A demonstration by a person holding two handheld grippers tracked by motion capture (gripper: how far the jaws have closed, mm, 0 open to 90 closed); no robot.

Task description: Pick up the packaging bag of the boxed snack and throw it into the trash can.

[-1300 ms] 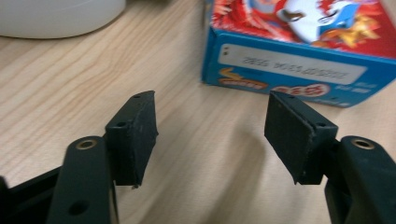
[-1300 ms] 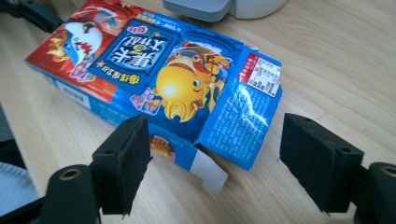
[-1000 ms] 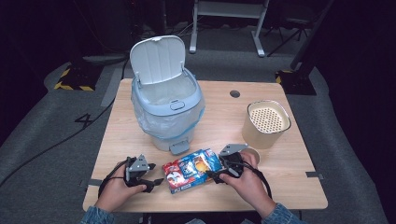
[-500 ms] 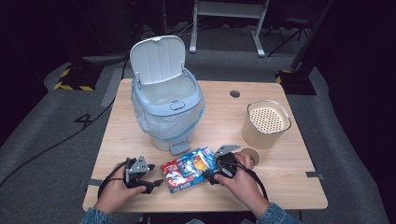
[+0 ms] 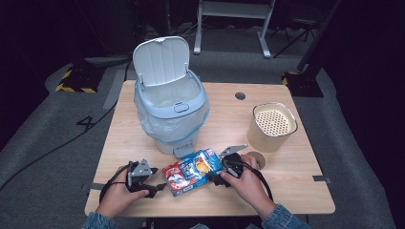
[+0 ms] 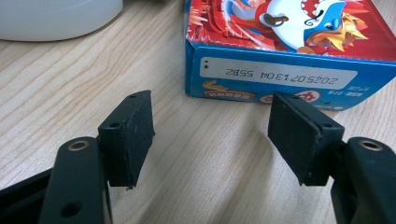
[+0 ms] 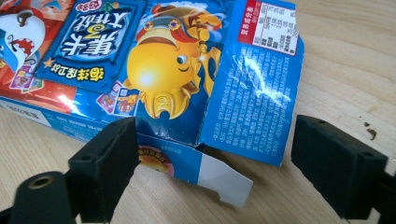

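A blue and red snack box (image 5: 193,171) with cartoon sea creatures lies flat near the table's front edge, between my two grippers. My left gripper (image 5: 160,187) rests at the box's left end, open, with its jaws a short way from the box's end face (image 6: 280,74) and bare wood between them (image 6: 212,135). At the box's right end is my right gripper (image 5: 216,180), open. Its jaws have just been opening. The box's torn end flap (image 7: 224,179) lies between them (image 7: 215,158) and neither pad touches it.
A pale blue pedal bin (image 5: 169,112) with a clear liner stands behind the box, its lid (image 5: 161,59) raised. A beige canister (image 5: 272,126) with a perforated top stands at the right, a small brown round object (image 5: 258,159) at its foot.
My right hand has edged slightly left against the box's right end. The left hand and the box have stayed where they were.
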